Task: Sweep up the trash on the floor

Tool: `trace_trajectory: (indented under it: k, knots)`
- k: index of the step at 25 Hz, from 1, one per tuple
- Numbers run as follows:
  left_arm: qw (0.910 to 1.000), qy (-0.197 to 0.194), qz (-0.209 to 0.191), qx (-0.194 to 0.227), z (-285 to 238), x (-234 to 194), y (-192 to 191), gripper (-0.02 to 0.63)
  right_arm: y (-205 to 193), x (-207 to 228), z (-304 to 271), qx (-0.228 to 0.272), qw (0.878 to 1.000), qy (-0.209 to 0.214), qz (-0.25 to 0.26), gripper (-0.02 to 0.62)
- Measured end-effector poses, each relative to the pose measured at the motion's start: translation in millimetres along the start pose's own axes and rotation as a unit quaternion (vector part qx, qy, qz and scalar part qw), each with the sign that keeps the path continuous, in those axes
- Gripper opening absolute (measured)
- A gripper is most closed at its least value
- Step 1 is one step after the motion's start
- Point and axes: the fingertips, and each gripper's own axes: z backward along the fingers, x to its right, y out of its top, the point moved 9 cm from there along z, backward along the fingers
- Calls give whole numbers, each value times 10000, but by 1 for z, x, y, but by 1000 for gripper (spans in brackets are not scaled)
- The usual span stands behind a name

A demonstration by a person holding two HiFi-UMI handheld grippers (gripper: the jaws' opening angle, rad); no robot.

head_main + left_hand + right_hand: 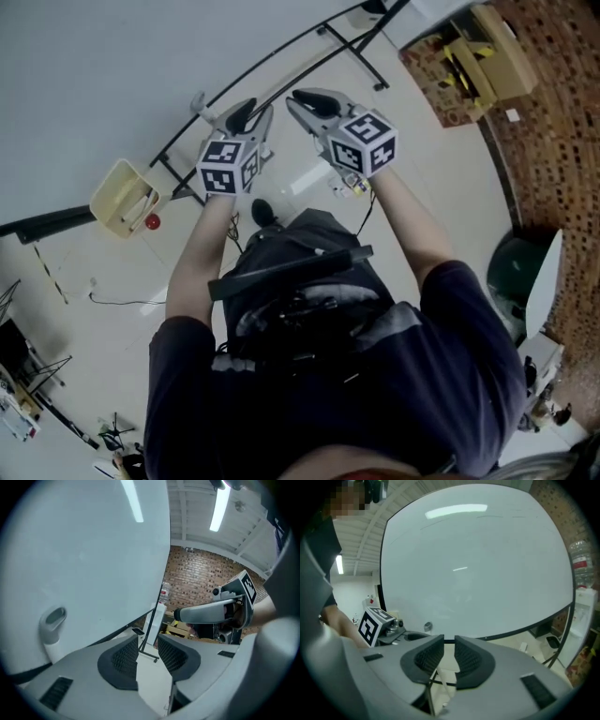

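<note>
I'm looking steeply down over a person in a dark short-sleeved shirt (441, 375), bare forearms stretched forward. The left grey gripper with its black-and-white marker cube (253, 114) and the matching right gripper (302, 101) sit side by side, near each other, both pointing at the big white board in a black frame (112, 75). Left of them a pale yellow plastic tub (108, 183) rests on the cream floor (441, 159), a small red round object (151, 222) just beside it. Brown cardboard boxes (497, 42) lie far right.
</note>
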Motion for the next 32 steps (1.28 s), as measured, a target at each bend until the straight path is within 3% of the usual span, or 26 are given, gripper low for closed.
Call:
trace_trajectory:
  k: [6,9,10,13,18,21,23,27,32]
  knots:
    - [9981,-100,-508,346,-15,54,43,126,1,21,59,411,9990,-137,-55,89]
    - [9972,-117,-505,532,-19,77,61,85,4,30,86,413,9983,-396,-72,88]
    - [9971,-65,-482,592,-19,83,66,41,6,32,95,432,9981,-447,-50,85]
    - [9958,42,-602,684,-19,109,71,5,12,33,128,581,9976,-372,-12,80]
    - [9933,-375,-871,655,-26,174,81,5,22,43,190,830,9959,-355,52,71]
    - [9895,-519,-1082,802,-24,212,96,5,27,38,227,951,9949,-203,252,60]
    - [9867,-581,-1205,926,-19,238,106,5,27,33,251,1054,9939,-57,326,8]
    - [9809,-665,-1504,1041,-4,286,123,5,27,26,292,1269,9911,269,312,8]
    - [9803,-503,-1695,878,24,319,121,5,25,13,314,1459,9862,751,231,8]
